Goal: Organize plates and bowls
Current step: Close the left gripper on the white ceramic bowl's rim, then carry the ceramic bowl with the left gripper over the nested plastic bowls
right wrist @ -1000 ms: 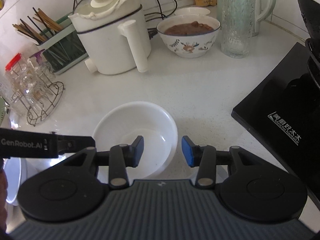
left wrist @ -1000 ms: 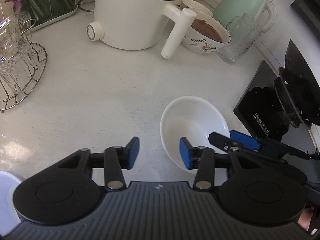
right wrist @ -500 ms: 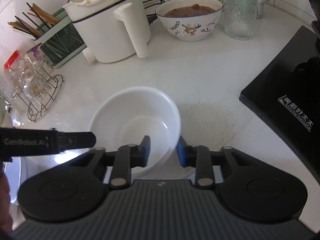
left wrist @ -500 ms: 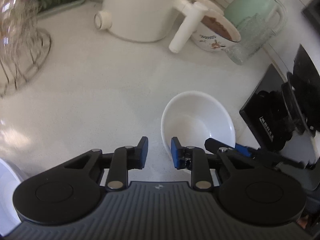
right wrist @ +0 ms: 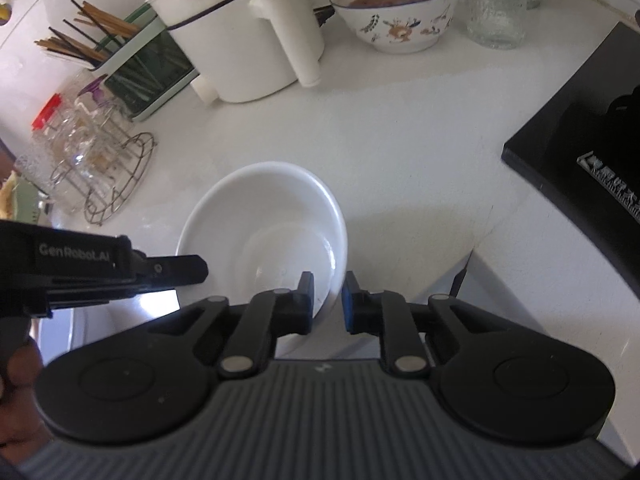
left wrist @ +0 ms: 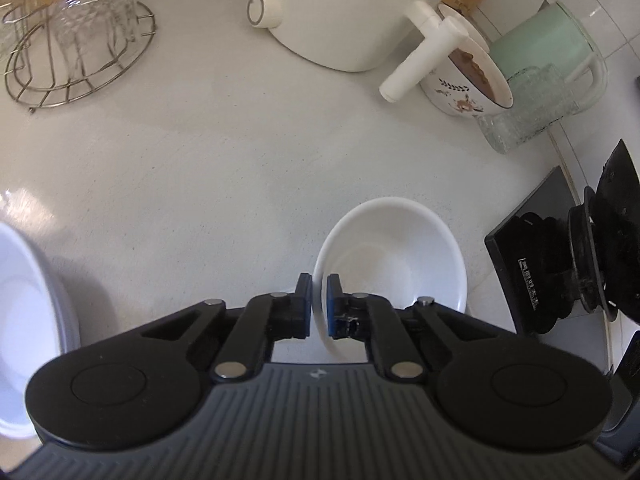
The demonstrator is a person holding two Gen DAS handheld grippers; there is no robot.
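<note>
A plain white bowl (left wrist: 390,258) sits tilted over the white counter; it also shows in the right wrist view (right wrist: 264,224). My left gripper (left wrist: 319,306) is shut on the bowl's left rim. My right gripper (right wrist: 328,300) is shut on the bowl's right rim. The left gripper's body shows in the right wrist view (right wrist: 100,268) at the bowl's left side. A stack of white plates (left wrist: 28,308) lies at the left edge of the left wrist view.
A white electric pot (right wrist: 244,36) with a handle, a patterned bowl of brown food (right wrist: 396,8), a glass tumbler (right wrist: 494,4) and a green kettle (left wrist: 552,52) stand at the back. A wire rack of glasses (left wrist: 76,36) is at left. A black cooktop (right wrist: 580,128) is at right.
Both grippers closed onto opposite rims of the white bowl. The bowl now looks tilted and lifted slightly, and both cameras moved closer over it.
</note>
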